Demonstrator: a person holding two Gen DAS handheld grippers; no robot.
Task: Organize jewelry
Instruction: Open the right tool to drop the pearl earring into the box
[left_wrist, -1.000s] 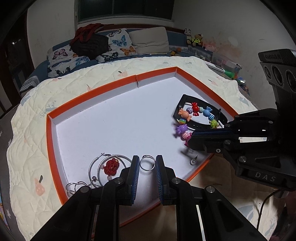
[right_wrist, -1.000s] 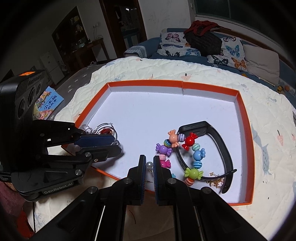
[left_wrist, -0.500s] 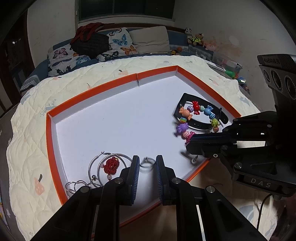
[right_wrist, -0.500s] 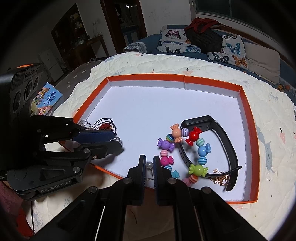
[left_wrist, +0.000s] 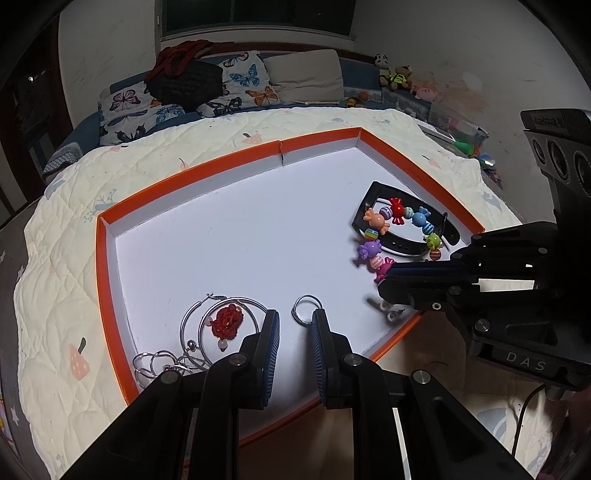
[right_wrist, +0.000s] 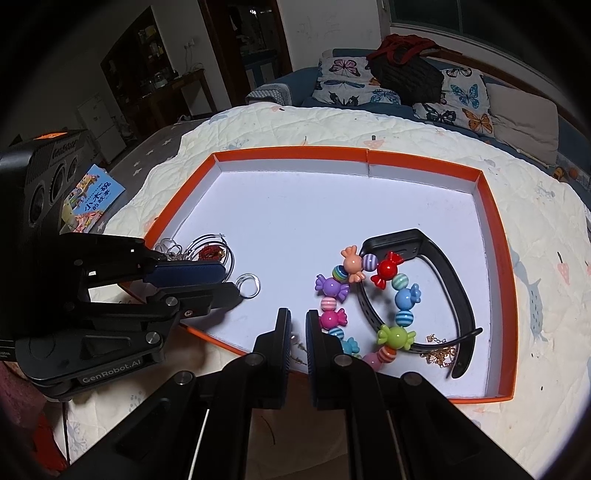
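Left claw (left_wrist: 292, 325) slightly parted, empty, small silver ring (left_wrist: 306, 304) just ahead of its tips. Right claw (right_wrist: 297, 328) closed on a thin earring pin (left_wrist: 384, 308), candy bracelet (right_wrist: 369, 295) just right.

2 black tools (left_wrist: 292, 325) (right_wrist: 297, 328) with blue ribbed pads, silver screws, "DAS" and "GenRobot.AI" lettering

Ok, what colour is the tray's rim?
Orange, with a white inside; the tray shows best in the right wrist view.

Both tongs tilt steeply downward, side by side. The left tongs (left_wrist: 292, 325) stand slightly parted with nothing between; the right tongs (right_wrist: 297, 325) are closed.
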